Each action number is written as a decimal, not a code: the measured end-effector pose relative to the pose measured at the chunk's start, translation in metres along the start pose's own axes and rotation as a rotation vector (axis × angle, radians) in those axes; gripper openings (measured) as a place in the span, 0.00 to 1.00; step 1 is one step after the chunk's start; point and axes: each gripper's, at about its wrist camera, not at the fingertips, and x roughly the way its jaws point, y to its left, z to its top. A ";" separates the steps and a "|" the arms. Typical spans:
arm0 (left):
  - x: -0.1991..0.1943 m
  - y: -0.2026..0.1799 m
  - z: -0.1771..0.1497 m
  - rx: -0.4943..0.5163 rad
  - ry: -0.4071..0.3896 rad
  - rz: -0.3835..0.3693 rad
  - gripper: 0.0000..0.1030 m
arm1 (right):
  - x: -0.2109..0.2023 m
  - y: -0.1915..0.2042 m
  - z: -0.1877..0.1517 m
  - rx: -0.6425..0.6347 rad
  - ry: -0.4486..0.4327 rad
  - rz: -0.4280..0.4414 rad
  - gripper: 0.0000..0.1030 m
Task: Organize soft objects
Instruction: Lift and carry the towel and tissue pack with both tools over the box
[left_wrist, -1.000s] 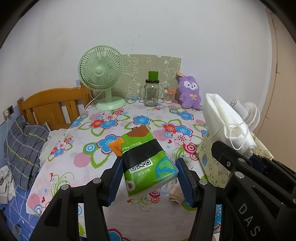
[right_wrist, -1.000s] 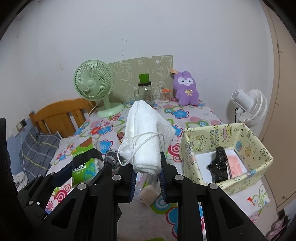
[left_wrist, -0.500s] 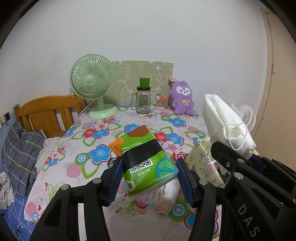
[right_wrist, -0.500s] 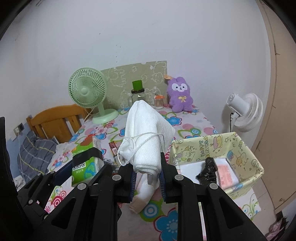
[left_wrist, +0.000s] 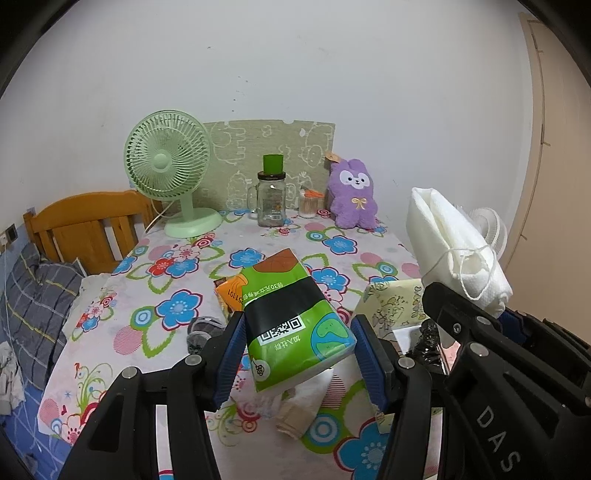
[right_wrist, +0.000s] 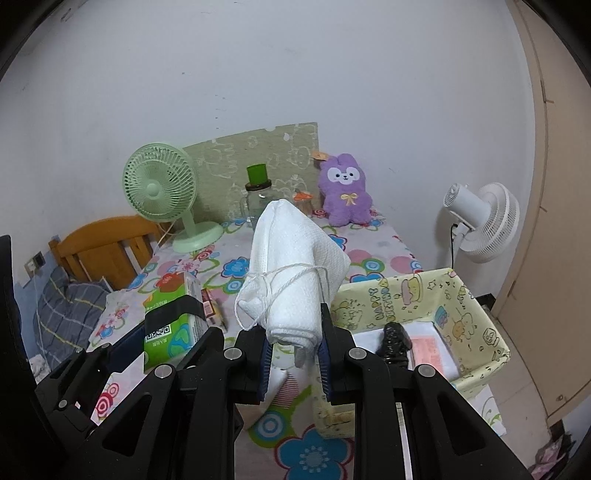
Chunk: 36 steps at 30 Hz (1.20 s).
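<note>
Two grippers, each carrying one soft item above the floral table (left_wrist: 173, 280): the left gripper (left_wrist: 299, 354) clamps a green tissue pack (left_wrist: 291, 317), the right gripper (right_wrist: 293, 354) pinches a white rolled towel (right_wrist: 295, 266). One yellow box (right_wrist: 436, 302) sits just right; farther back stand one green fan (left_wrist: 166, 166), one jar (left_wrist: 271, 199) and one purple plush (left_wrist: 352, 195).

Desk cloth (left_wrist: 177, 280): white, printed with blue, red and pink flowers and green loops. Tissue pack (left_wrist: 295, 325): green with a black band, brown and orange at its 12 o'clock end; rolled towel (right_wrist: 291, 266): white. Box (right_wrist: 476, 314) at 3 o'clock: pale yellow, cartoon print; plush (right_wrist: 345, 192): purple.
</note>
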 end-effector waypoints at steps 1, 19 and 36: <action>0.001 -0.003 0.000 0.004 -0.001 0.002 0.57 | 0.000 -0.002 0.000 0.000 0.000 -0.001 0.24; 0.017 -0.051 0.001 0.060 -0.009 -0.032 0.57 | 0.003 -0.048 0.000 0.005 -0.006 -0.047 0.24; 0.044 -0.100 0.003 0.113 0.036 -0.122 0.57 | 0.016 -0.099 0.002 0.037 0.021 -0.073 0.24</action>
